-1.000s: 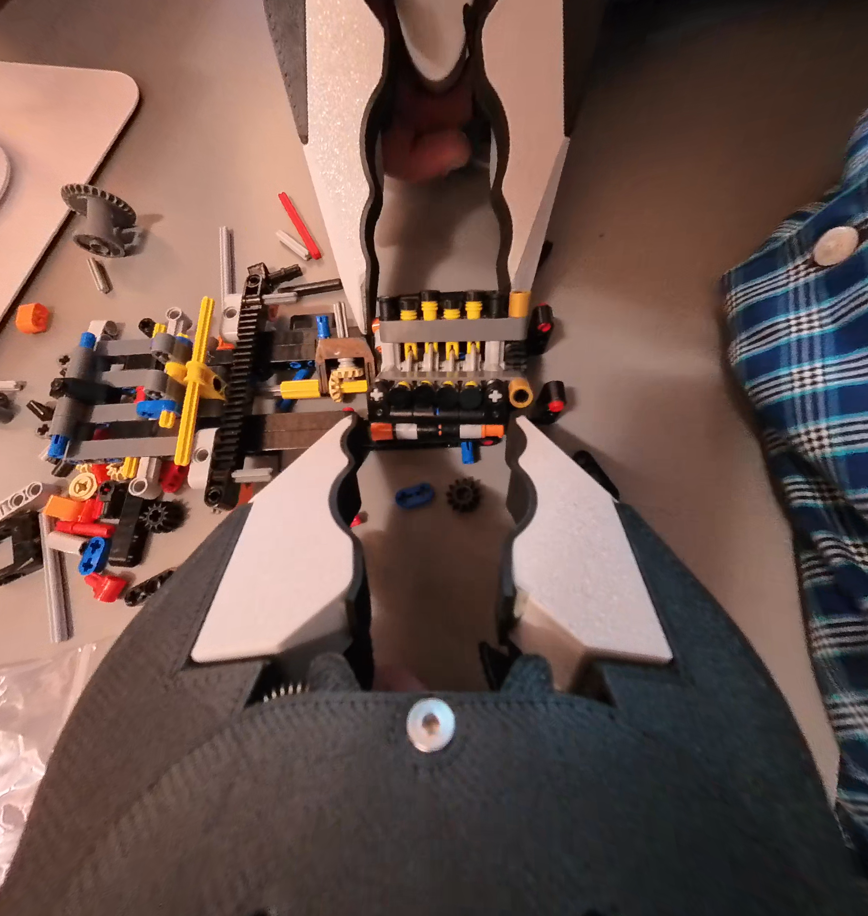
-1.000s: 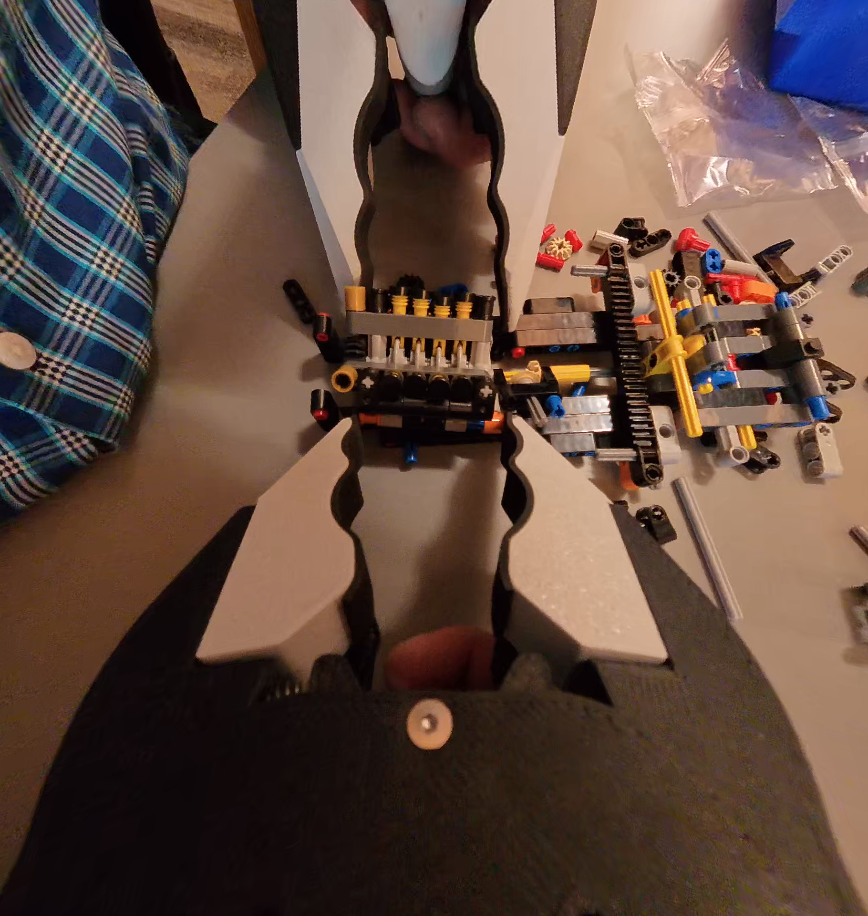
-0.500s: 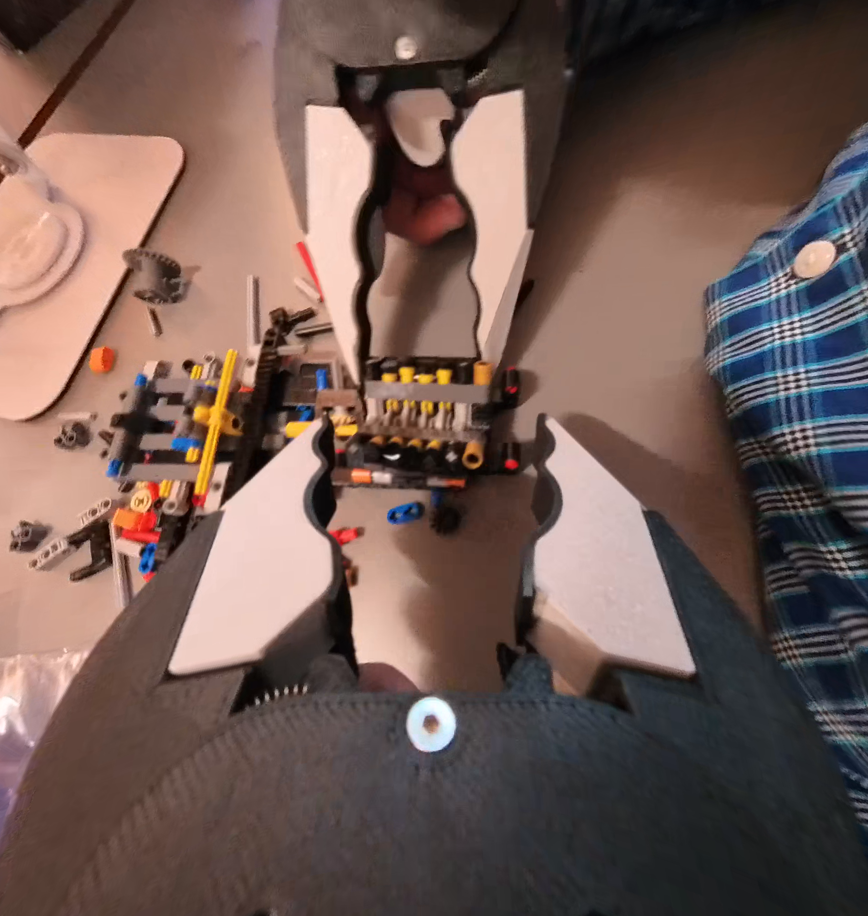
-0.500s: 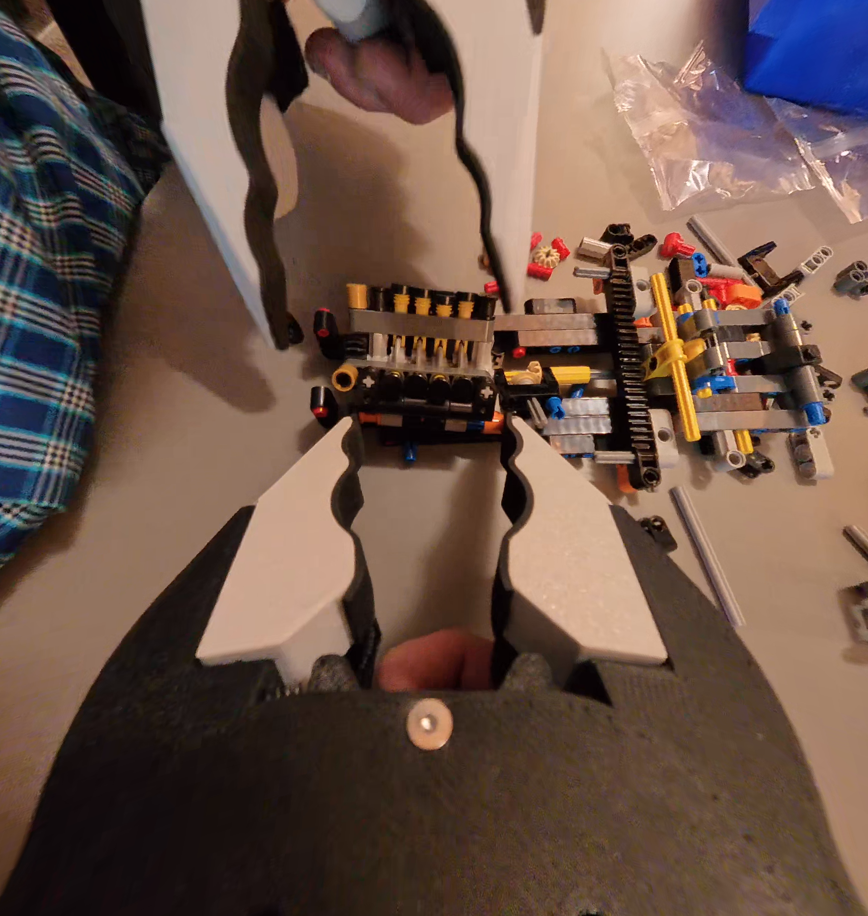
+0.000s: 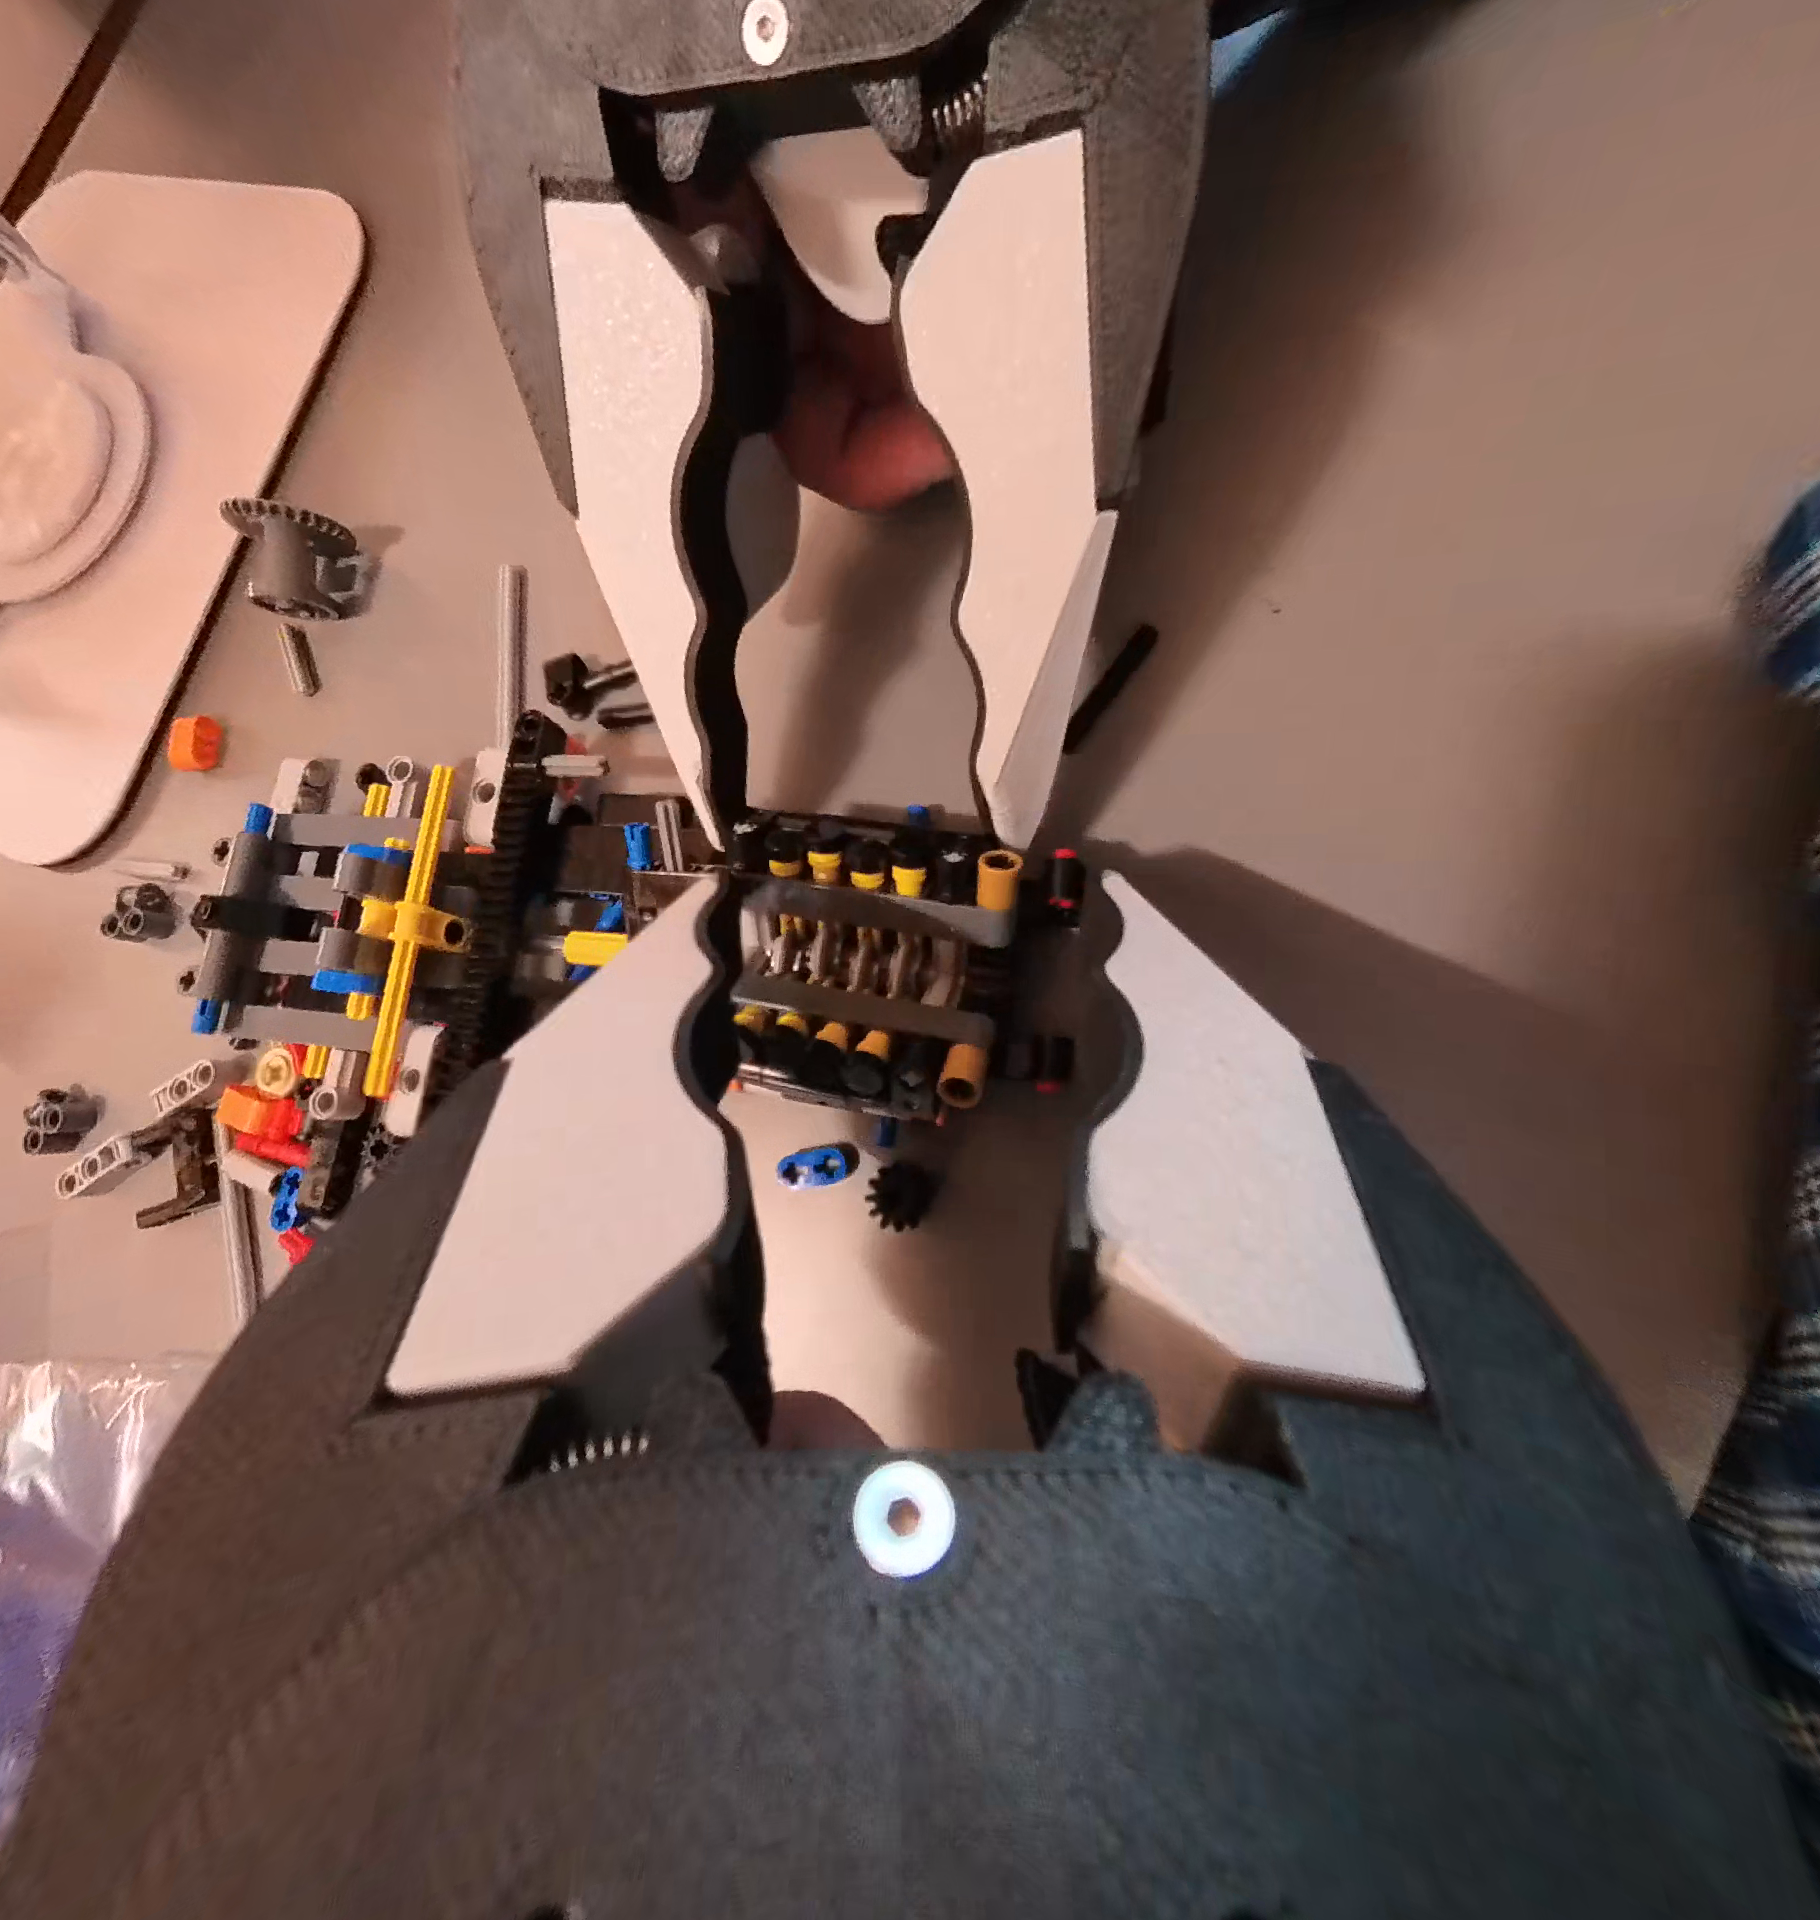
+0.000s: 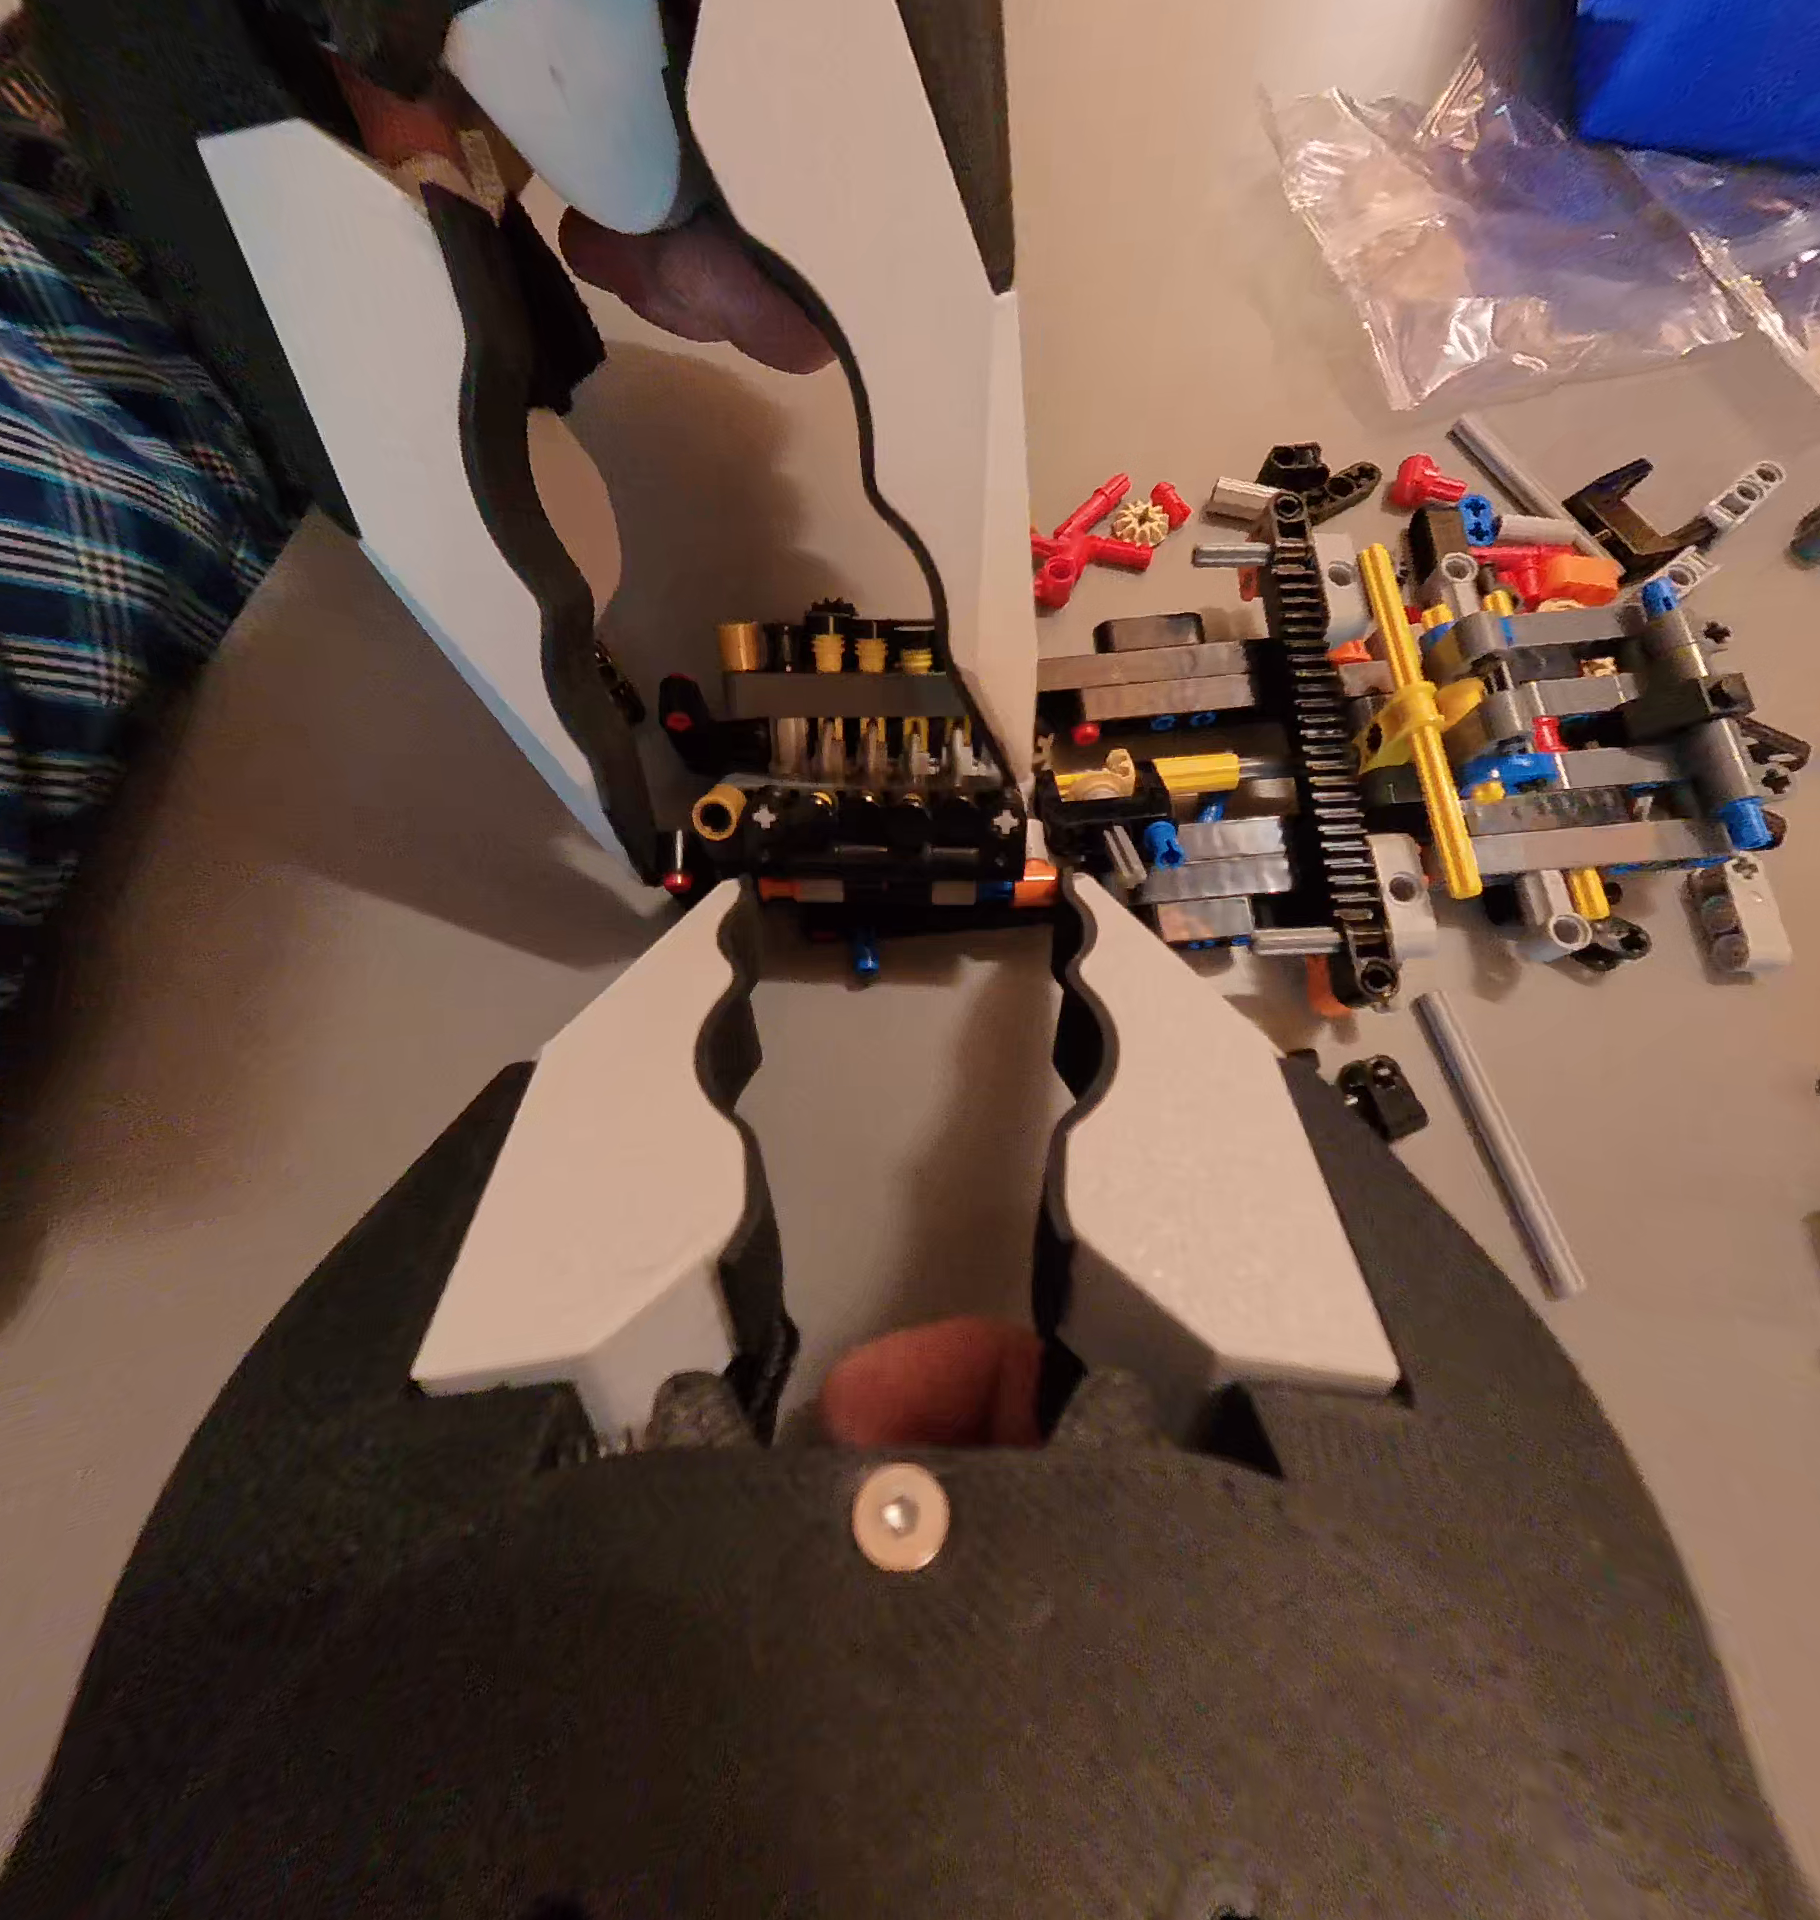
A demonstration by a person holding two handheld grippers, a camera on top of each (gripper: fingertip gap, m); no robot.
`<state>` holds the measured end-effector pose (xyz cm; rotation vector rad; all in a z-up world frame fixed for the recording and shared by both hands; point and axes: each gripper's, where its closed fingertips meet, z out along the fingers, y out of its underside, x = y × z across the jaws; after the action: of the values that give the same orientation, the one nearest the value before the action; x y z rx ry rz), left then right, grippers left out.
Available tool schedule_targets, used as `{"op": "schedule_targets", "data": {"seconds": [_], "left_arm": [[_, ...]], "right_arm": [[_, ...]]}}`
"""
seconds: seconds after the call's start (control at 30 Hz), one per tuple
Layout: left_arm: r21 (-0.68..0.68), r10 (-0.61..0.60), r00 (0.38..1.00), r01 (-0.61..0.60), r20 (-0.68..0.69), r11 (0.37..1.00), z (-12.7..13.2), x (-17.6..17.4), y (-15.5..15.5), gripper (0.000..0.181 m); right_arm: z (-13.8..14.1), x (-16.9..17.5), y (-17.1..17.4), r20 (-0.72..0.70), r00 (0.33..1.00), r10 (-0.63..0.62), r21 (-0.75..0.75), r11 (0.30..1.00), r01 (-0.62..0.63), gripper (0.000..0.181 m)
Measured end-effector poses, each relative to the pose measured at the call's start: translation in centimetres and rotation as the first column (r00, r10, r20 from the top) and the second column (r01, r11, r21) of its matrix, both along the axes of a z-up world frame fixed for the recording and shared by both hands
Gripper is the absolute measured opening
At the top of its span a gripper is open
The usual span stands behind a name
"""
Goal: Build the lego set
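Observation:
A partly built Lego model lies on the tan table: a grey, blue and yellow chassis [image 5: 293, 935] with a black toothed rack [image 6: 1321, 748], and at its end a black and grey engine block with yellow pistons [image 5: 864, 966] [image 6: 864, 769]. My left gripper [image 5: 911, 904] is open wide and straddles the block; its left finger touches the block's side and the right finger stands clear. My right gripper [image 6: 901, 899] is narrowed onto the block's near edge, tips against the orange-ended beam. Each gripper also shows at the top of the other's view.
Loose pieces lie around the model: a small blue link [image 5: 818, 1166], a black gear [image 5: 901, 1195], red pins [image 6: 1082, 540], a long grey axle [image 6: 1498, 1143]. Clear plastic bags [image 6: 1508, 229] lie far right. A pale board [image 5: 158, 468] lies left. A plaid sleeve [image 6: 75, 520] borders the table. Less than 4 cm separates the two grippers' tips. Left tips and right tips are each some 6 centimeters from the small blue link [image 5: 818, 1166].
My left gripper let go of the block, opened wide, drew back, then came forward over the block. My right gripper has kept its place and width.

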<state>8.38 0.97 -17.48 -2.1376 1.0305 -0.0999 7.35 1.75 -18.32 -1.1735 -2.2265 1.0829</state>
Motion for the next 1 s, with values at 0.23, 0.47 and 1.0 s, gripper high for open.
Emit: {"op": "schedule_targets", "data": {"seconds": [0.23,0.47,1.0], "left_arm": [[0.005,0.045,0.999,-0.045,0.027,0.999,-0.09,-0.06,0.14,0.061],[-0.008,0.08,0.995,-0.08,0.058,0.997,-0.13,-0.12,0.14,0.06],[0.021,0.107,0.989,-0.109,0.098,0.994,0.41,-0.65,-0.39,0.063]], "right_arm": [[-0.14,-0.08,0.08,-0.003,1.0,-0.008,0.014,1.0,0.008,0.054],[-0.19,-0.09,0.04,-0.005,1.0,-0.006,0.022,1.0,0.006,0.053],[-0.12,-0.34,0.28,-0.012,1.0,-0.021,0.023,1.0,0.021,0.047]]}}
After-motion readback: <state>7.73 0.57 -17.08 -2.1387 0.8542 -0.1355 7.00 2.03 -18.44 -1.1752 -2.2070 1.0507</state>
